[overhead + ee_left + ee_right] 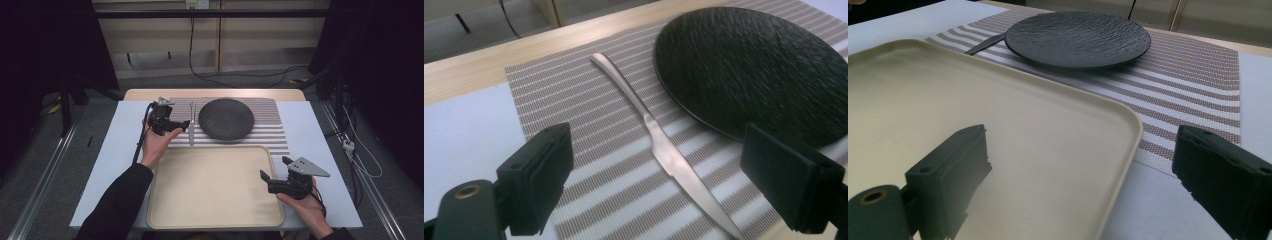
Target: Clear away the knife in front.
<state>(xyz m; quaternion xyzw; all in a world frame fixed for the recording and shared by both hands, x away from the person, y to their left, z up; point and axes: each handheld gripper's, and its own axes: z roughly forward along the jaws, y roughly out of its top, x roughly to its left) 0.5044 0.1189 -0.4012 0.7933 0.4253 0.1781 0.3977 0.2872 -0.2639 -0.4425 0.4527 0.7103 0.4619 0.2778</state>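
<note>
A silver knife [191, 122] [664, 147] lies on the striped placemat [270, 125] [589, 105], just left of a round black plate [226, 118] [754, 70]. My left gripper [180, 125] [666, 200] is open, hovering at the knife's near end, with the blade running between its jaws without touching them. A large cream tray [215, 220] [1133, 130] sits in front of the placemat with nothing on it. Over the tray's right rim, my right gripper [275, 168] [1088, 190] is open and holds nothing. The plate [1078, 39] and the knife [985, 44] lie beyond it.
The table top [120, 150] is pale blue-white with a wooden strip along its far edge. A cable trails from the left gripper over the table's left part. Dark curtains and floor cables lie beyond the table.
</note>
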